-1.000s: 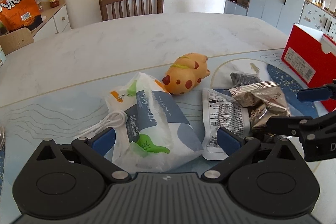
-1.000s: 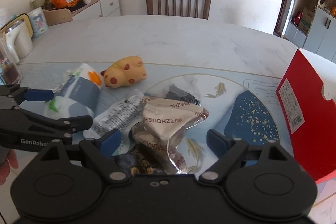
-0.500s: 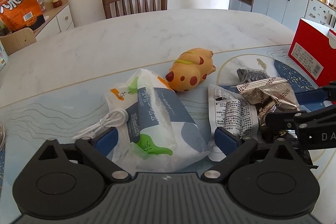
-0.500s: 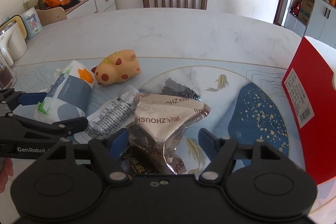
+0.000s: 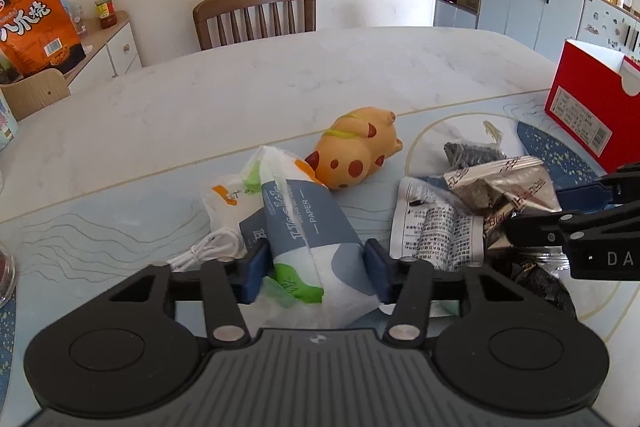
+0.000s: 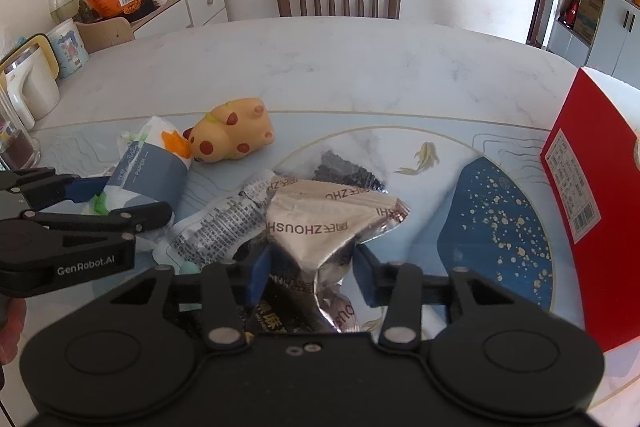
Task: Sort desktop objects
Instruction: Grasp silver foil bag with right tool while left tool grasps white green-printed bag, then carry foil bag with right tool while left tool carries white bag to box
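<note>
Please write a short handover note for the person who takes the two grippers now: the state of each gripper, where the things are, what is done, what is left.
Left gripper: shut on the tissue pack, which lies on the table.
Right gripper: shut on the silver snack bag, also low on the table.
Between them lies a white printed packet; behind, a spotted toy pig and a dark packet. A white cable lies left of the tissue pack.
The red box stands at the right.
Nothing looks sorted yet; everything remains.
</note>
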The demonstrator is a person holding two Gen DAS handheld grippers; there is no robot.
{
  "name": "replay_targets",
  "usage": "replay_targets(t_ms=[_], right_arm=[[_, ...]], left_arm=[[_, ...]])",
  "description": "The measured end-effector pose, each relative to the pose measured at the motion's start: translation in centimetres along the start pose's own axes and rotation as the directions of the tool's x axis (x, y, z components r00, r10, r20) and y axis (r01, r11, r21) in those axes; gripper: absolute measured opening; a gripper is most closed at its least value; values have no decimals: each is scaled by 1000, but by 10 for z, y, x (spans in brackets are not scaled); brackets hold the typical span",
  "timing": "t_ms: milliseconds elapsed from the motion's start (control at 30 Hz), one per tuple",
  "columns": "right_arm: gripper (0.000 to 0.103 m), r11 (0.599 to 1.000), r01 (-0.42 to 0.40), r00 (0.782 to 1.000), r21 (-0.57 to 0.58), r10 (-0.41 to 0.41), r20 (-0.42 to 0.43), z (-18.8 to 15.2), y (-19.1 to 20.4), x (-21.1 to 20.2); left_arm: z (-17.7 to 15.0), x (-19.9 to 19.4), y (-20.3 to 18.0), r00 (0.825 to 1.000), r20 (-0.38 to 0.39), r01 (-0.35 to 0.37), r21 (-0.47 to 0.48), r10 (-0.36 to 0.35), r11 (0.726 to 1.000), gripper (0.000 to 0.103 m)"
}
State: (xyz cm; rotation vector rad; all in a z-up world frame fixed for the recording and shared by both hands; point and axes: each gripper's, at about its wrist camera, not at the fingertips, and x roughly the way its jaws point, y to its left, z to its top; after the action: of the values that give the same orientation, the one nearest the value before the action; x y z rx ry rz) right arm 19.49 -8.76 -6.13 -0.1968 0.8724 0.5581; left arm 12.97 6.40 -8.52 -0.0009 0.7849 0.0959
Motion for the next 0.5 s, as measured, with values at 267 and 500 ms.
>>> replay_targets(t_ms=[267,500], right_arm=[[34,1000,10,1000,2,-10,15,0,-6,-8],[30,1000,17,999,1,-17,42,0,-12,-20]], left_arm=[[5,-6,-4,1000,17,-11,0,11,1000,37],[7,-16,-8,999,42,-10,6,10,1000,33]])
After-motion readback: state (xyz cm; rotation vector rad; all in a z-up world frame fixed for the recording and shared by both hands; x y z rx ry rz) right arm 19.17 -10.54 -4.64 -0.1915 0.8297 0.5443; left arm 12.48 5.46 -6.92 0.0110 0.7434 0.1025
